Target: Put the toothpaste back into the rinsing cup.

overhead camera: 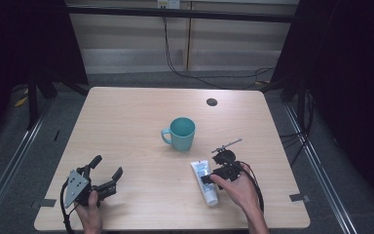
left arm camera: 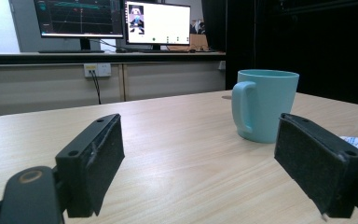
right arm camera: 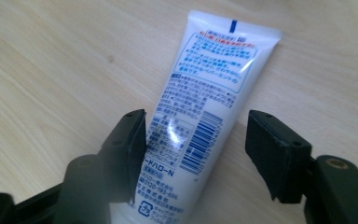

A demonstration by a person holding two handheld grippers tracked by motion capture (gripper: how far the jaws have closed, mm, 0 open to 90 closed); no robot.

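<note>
A white tube [overhead camera: 205,183] with blue print lies flat on the wooden table [overhead camera: 136,112], in front of and to the right of a teal mug [overhead camera: 181,133]. My right gripper [overhead camera: 208,178] hangs over the tube, jaws on either side of its body. In the right gripper view the tube [right arm camera: 205,102] runs between the pads of my right gripper [right arm camera: 196,144]: the left pad is at its edge and the right pad stands clear of it. My left gripper [overhead camera: 107,166] rests at the front left, open and with nothing between its jaws. From the left gripper [left arm camera: 198,158] the mug [left arm camera: 263,105] stands ahead to the right.
A dark round cable hole [overhead camera: 212,102] sits near the table's far right edge. Cables [overhead camera: 175,63] hang against the back wall. Two monitors [left arm camera: 116,21] stand on a shelf behind the table. Dark stands flank both sides.
</note>
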